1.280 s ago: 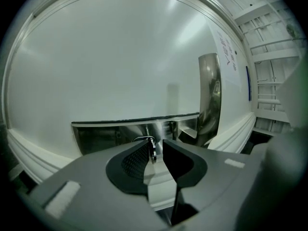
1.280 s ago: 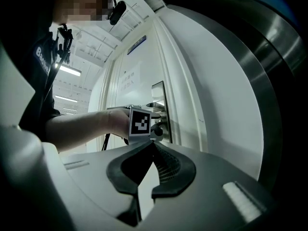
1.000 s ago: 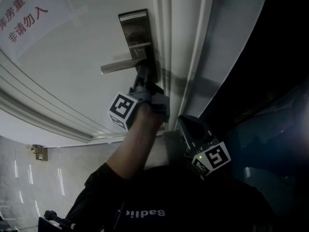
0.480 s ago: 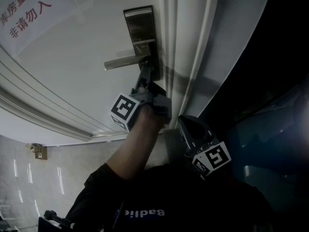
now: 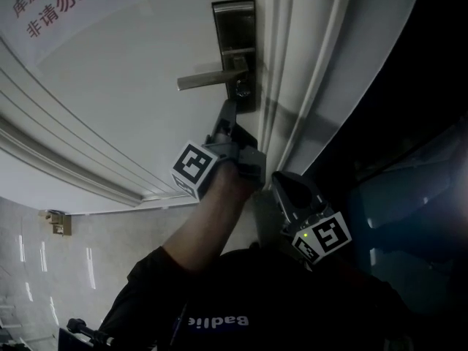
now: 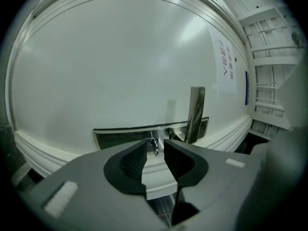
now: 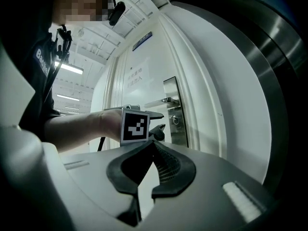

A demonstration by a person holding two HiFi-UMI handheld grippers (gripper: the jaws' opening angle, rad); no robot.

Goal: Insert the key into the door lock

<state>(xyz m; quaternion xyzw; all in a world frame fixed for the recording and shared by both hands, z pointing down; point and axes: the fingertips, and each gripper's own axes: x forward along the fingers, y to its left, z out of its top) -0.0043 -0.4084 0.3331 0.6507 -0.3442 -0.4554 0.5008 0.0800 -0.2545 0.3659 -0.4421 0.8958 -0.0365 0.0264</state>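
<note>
The person is standing close against the white door [image 5: 131, 93], holding the left gripper [image 5: 231, 114] up towards the brushed-metal lock plate [image 5: 235, 28]. Its jaws are standing spread, having just eased a little closer together, and they are pinching nothing. The key [image 6: 154, 146] is sitting in the lock just below the lever handle [image 5: 208, 81], a little ahead of the jaw tips and showing through the gap between them (apart from the pads, as far as I can see). The right gripper [image 7: 154, 146] is hanging lower, near the door's edge, its jaws pressed together at the tips and carrying nothing. A paper notice [image 5: 55, 2] with red characters is hanging on the door, well away from the lock.
</note>
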